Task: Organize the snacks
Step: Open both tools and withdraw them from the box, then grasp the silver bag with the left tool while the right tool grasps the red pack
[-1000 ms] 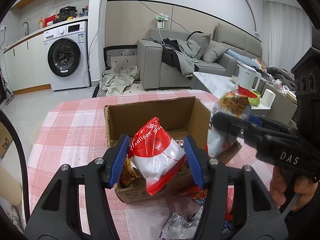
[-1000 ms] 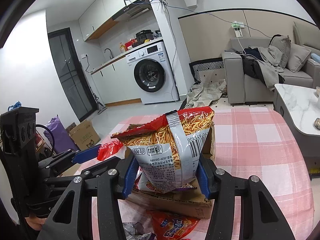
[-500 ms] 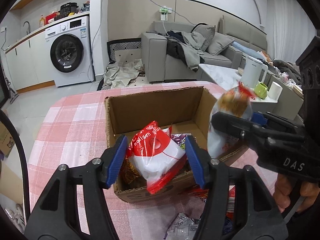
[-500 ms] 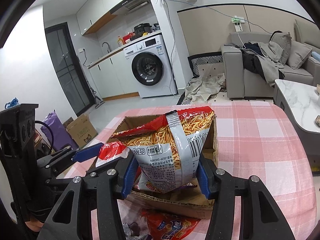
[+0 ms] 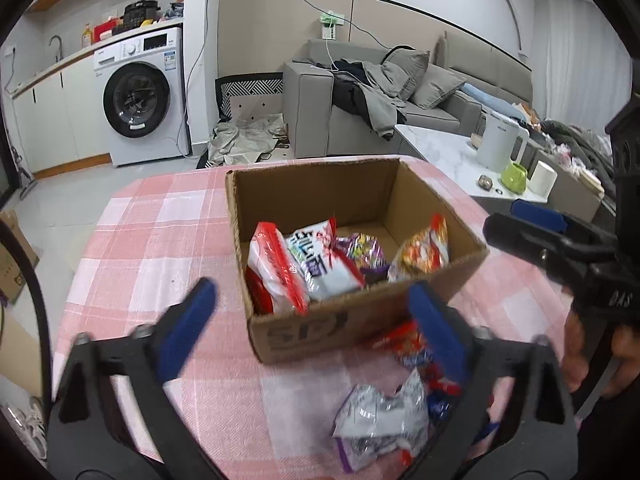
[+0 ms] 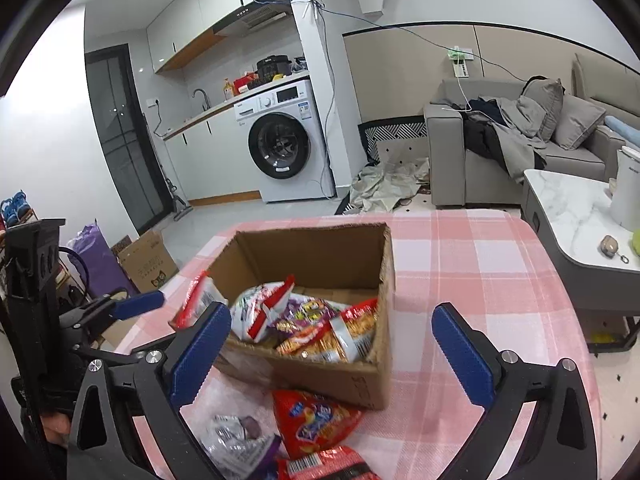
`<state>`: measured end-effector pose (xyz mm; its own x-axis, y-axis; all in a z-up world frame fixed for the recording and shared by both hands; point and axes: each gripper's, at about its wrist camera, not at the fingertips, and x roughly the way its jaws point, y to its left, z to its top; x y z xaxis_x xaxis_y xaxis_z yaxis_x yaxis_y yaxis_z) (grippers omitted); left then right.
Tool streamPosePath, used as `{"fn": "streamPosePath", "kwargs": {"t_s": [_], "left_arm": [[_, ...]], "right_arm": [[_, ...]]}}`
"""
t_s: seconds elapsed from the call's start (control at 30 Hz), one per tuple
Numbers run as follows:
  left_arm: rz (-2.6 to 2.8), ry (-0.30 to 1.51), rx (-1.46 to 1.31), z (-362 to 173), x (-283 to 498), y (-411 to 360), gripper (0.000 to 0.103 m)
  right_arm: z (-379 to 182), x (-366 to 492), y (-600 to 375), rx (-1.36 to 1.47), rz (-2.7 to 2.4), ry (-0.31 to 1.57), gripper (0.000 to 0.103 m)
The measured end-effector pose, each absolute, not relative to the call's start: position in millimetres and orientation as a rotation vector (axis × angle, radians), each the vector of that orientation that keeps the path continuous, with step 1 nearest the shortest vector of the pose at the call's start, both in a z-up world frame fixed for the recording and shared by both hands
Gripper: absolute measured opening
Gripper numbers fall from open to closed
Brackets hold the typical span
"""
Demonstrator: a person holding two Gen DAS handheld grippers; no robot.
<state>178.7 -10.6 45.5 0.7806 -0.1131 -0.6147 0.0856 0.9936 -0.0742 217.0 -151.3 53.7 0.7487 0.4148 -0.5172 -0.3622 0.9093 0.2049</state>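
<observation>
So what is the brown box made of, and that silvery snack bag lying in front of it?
The box looks like plain matte corrugated cardboard: brown, with rough torn top edges. The silvery snack bag seems to be thin metallised plastic film, since it crinkles and throws bright glints, though foil cannot be ruled out.

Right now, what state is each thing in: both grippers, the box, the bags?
left gripper: open, jaws just opened, empty.
right gripper: open, jaws just opened, empty.
cardboard box: open-topped, partly filled.
fries bag: lying in the box.
red bag: on the tablecloth, outside the box.
silver bag: on the tablecloth, outside the box.
</observation>
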Motion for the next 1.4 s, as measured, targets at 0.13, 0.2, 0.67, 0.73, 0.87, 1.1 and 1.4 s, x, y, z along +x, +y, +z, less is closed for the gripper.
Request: {"fn": "streamPosePath", "kwargs": {"t_s": [0.13, 0.2, 0.67, 0.73, 0.87, 1.1, 1.4], "left_arm": [[-0.112, 0.661, -0.020, 42, 158, -10, 0.102], [-0.113, 0.662, -0.025, 41, 149, -8, 0.102], [-0.104, 0.714, -0.010, 17, 107, -9, 0.102], [-0.106, 0.719, -0.009, 15, 105, -11, 0.102], [-0.110, 0.722, -0.004, 14, 102, -15, 0.102], [-0.129, 0.738, 0.020, 12, 104, -28, 0.102], [-0.140, 0.749, 0.026, 8, 105, -33, 0.102]], "right_arm": [[48, 200, -159, 0.076, 0.418, 0.596, 0.103], [46, 192, -162, 0.068, 0.419, 0.611, 0.103], [18, 155, -165, 0.012, 0.416, 0.684, 0.103], [13, 153, -167, 0.013, 0.413, 0.702, 0.103], [8, 151, -169, 0.022, 0.418, 0.722, 0.103], [1, 150, -170, 0.017, 0.435, 0.741, 0.103], [-7, 154, -165, -0.006, 0.431, 0.778, 0.103]]}}
